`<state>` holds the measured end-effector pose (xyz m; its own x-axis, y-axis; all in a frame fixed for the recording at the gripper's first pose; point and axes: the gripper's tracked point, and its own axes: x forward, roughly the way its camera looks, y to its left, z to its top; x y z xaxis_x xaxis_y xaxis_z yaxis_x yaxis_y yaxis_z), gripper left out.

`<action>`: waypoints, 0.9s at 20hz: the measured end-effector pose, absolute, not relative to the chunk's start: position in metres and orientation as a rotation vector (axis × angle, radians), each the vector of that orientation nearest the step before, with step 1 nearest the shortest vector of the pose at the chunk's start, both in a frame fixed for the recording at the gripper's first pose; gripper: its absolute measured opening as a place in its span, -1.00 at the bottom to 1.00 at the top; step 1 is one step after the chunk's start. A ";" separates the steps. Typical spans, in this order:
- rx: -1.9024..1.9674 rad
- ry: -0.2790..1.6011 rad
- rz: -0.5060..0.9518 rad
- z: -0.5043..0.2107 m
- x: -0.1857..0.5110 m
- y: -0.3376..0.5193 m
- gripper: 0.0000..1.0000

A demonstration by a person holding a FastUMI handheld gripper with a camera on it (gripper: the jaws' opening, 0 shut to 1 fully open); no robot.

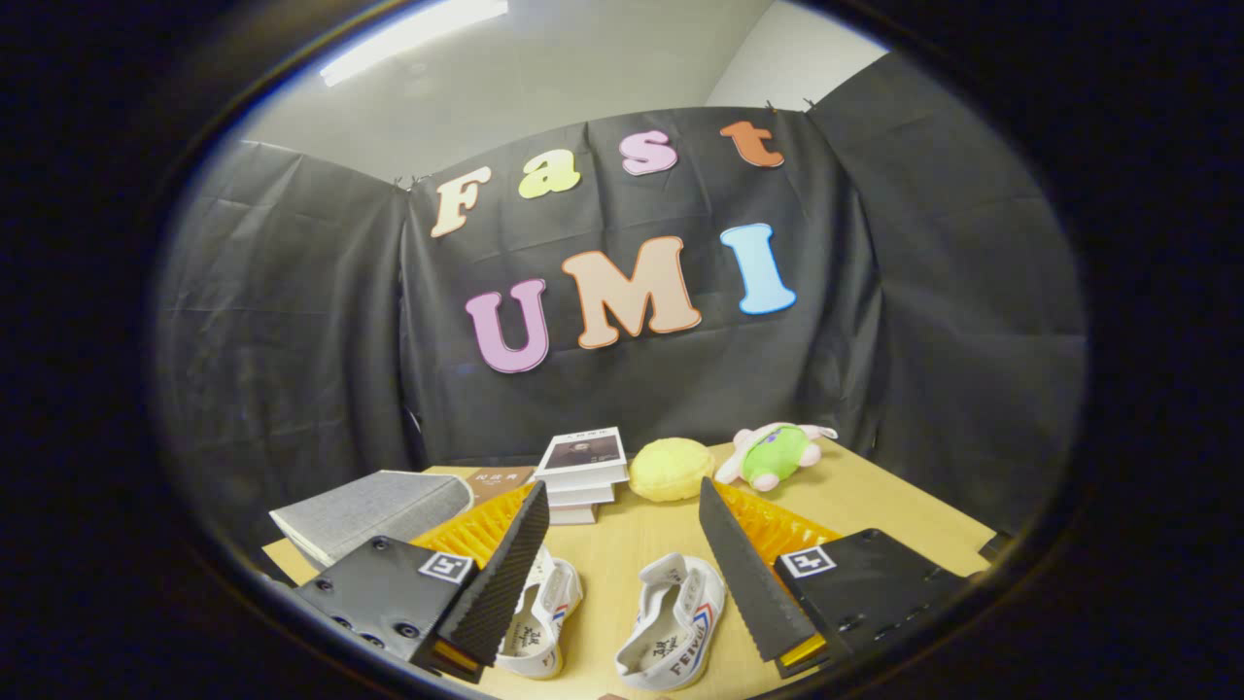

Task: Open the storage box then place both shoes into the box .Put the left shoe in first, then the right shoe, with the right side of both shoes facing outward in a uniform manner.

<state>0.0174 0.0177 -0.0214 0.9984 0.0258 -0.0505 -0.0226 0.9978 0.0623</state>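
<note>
Gripper [622,574]: lower centre of the frame, raised above the table; fingers spread wide, holding nothing.
Left finger [496,574]: lower left of centre, its dark ribbed pad overlapping the near edge of one shoe in the picture; contact cannot be told.
Right finger [753,574]: lower right of centre, just beside the other shoe.
Shoes: two white canvas shoes on the table [875,506], openings up. Left-hand shoe [544,612] lies partly behind the left finger; right-hand shoe [675,622] lies between the fingers, with red and blue stripes on its side. Which is the left foot's shoe cannot be told from here.
Storage box [374,510]: grey, fabric-faced, at the lower left of the frame beyond the left finger; it appears closed and tilted.
Other items: stack of books [583,472] at centre, yellow round cushion [671,469] beside it, green and pink plush toy [773,455] further right.
Stage, as judged: box not yet opened; no shoe taken.
Risk 1: taking a shoe before the lid is opened breaks the order.
Risk 2: mistaking left for right shoe, since they look alike.
Risk 3: the left finger may nudge the near shoe on the way to the box, turning its facing.
Risk 4: soft canvas may fold under a pinch and slip.
</note>
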 end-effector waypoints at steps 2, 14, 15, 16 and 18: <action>0.091 0.065 0.035 -0.029 0.023 0.022 0.96; 0.514 0.260 0.232 -0.087 0.055 0.107 0.99; 0.549 0.286 0.262 -0.092 0.055 0.120 1.00; 0.591 0.311 0.290 -0.097 0.054 0.132 0.99; 0.669 0.368 0.345 -0.110 0.051 0.155 0.99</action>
<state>0.0508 0.1549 -0.1097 0.8800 0.4218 -0.2182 -0.1896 0.7333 0.6530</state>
